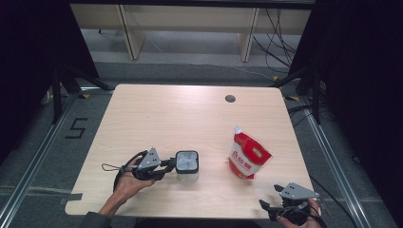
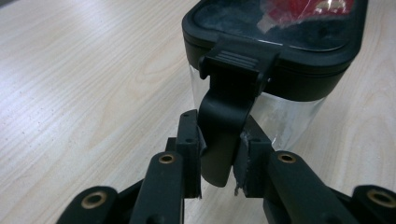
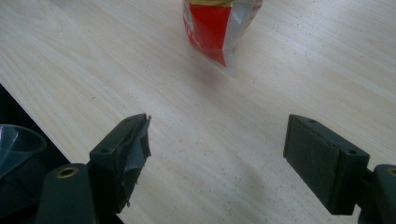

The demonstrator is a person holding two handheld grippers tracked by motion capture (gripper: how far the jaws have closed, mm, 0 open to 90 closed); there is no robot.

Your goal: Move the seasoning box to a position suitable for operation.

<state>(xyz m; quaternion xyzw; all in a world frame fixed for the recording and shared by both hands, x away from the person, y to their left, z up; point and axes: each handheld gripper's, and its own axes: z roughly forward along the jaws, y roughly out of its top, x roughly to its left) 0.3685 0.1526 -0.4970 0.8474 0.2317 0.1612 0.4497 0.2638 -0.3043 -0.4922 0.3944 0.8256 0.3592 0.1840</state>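
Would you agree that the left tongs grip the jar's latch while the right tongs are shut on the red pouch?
Not quite. The left tongs do grip the latch of the jar, but the right tongs are open and hold nothing. The right gripper view shows the pouch standing apart on the table beyond them.
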